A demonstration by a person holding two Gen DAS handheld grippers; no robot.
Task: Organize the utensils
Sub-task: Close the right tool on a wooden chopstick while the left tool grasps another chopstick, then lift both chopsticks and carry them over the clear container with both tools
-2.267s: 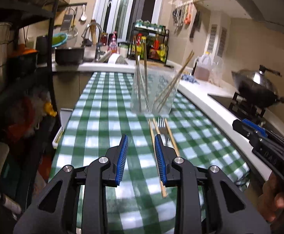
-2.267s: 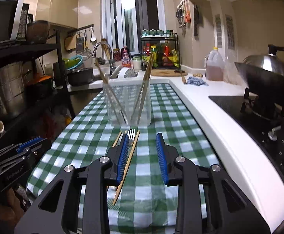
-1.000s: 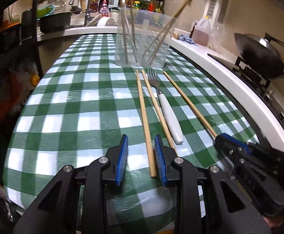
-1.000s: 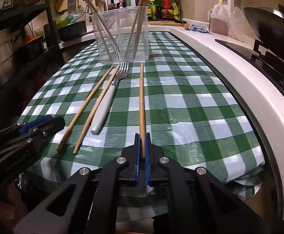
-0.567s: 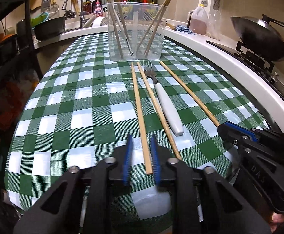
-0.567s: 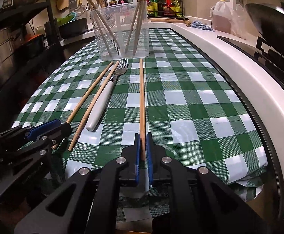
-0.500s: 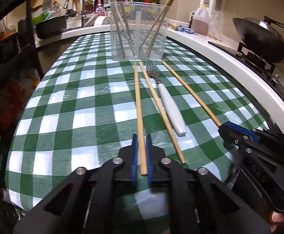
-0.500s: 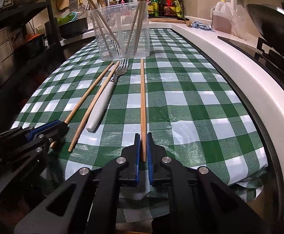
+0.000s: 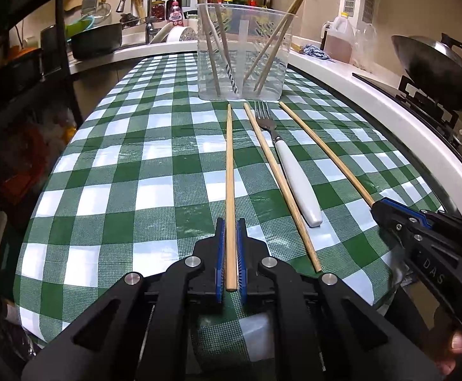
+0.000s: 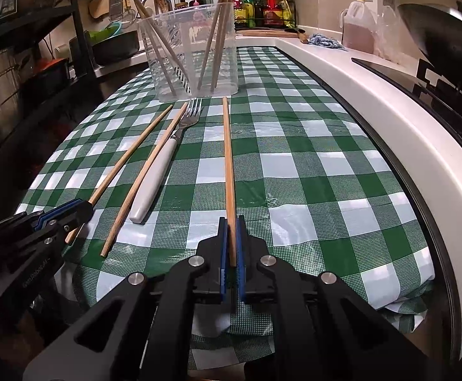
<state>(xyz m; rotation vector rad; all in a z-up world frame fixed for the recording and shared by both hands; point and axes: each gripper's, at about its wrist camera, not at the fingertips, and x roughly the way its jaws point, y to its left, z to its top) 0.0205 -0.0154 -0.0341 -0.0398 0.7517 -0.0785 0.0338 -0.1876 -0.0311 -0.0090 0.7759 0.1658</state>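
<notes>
Utensils lie in a loose row on a green-and-white checked tablecloth (image 9: 110, 197), a glossy plastic sheet draped over the table's near edge. At the far end stands a clear plastic container (image 9: 242, 52), straight-walled and rounded at the corners, with several chopsticks and a striped straw leaning inside it. Just before it lie three long, thin, pale wooden chopsticks and one fork (image 9: 289, 165) with steel tines and a smooth white tapered handle. The left chopstick (image 9: 230, 174) points straight at the container; the middle chopstick (image 9: 278, 177) lies just beside the fork, slanting slightly; the right chopstick (image 10: 228, 165) lies on the fork's other side. The left gripper (image 9: 230, 247), tilted down toward the cloth, has its blue ribbed pads clamped on the near end of the left chopstick. The right gripper (image 10: 230, 244), tilted down likewise, pinches the near end of the right chopstick.
</notes>
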